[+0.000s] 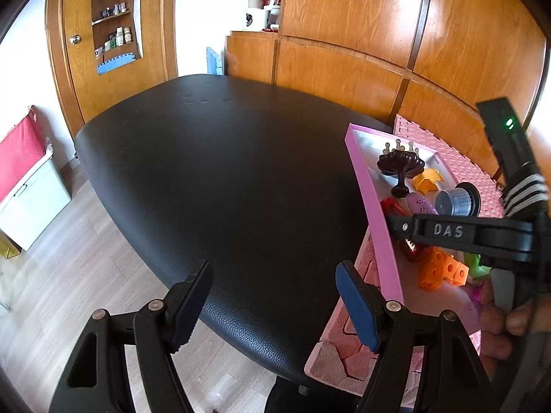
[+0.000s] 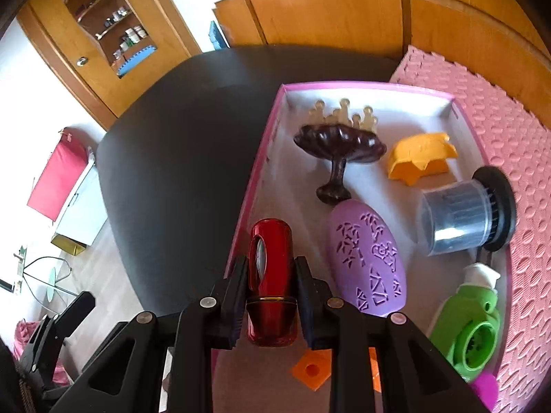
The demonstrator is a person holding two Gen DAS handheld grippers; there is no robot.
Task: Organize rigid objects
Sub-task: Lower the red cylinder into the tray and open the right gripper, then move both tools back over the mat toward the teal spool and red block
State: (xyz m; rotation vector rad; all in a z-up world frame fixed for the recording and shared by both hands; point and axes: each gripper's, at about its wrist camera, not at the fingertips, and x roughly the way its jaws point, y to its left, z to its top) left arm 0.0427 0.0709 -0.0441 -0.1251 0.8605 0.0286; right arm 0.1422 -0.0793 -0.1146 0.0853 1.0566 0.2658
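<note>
**Over the pink box, one more piece going in**

From the left wrist view, I've got my left gripper (image 1: 273, 304) hanging empty, jaws wide apart, over the near edge of the black table (image 1: 220, 179). That tabletop looks bare to me. Off to the side sits the pink box (image 1: 373, 206) on a pink foam mat (image 1: 461, 172), already well stocked, and my right gripper's body crosses above it, tipped steeply down.

Switching to the right wrist view: my right gripper (image 2: 271, 304) is clamped on a glossy red bottle (image 2: 270, 275), poised over the box's near left corner. Inside already: dark brown comb (image 2: 339, 146), purple oval piece (image 2: 366, 261), yellow piece (image 2: 422, 158), brush under a clear cap (image 2: 461, 218), green gadget (image 2: 471, 327), orange block (image 2: 311, 370). I'd judge the sorting nearly finished; the bottle remains to be released.
</note>
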